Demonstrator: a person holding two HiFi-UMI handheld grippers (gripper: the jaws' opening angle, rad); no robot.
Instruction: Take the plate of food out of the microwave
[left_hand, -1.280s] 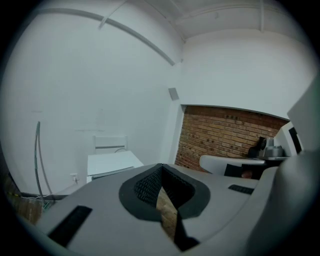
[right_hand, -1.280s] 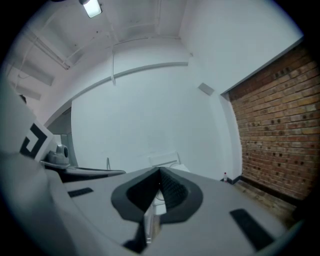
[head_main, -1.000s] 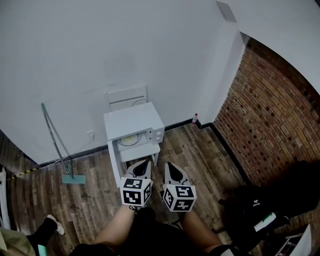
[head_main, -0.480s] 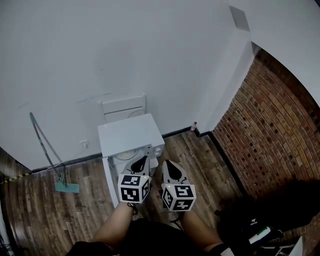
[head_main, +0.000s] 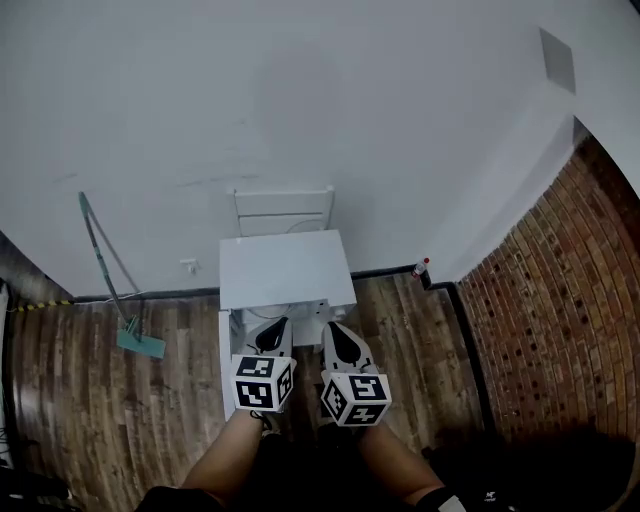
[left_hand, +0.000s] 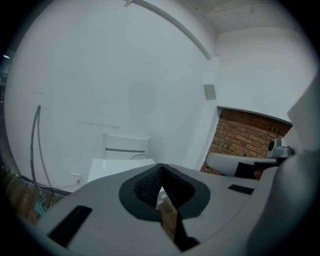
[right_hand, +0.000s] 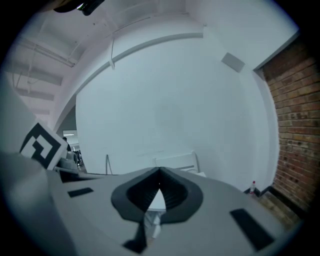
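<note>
The white microwave stands on a small white stand against the wall, and I look down on its top. Its front and inside are hidden from here, so no plate of food shows. My left gripper and right gripper are side by side just in front of the microwave's front edge, both pointing at it. In the left gripper view the left gripper has its jaws shut on nothing, with the microwave's top beyond. The right gripper is also shut and holds nothing.
A white chair stands behind the microwave against the white wall. A mop leans at the left. A small bottle sits in the corner by the brick wall. Wooden floor lies on both sides.
I have come closer to the microwave. Both grippers moved forward to its front edge. The open cavity with the plate, seen earlier, is now hidden under the microwave's top.
</note>
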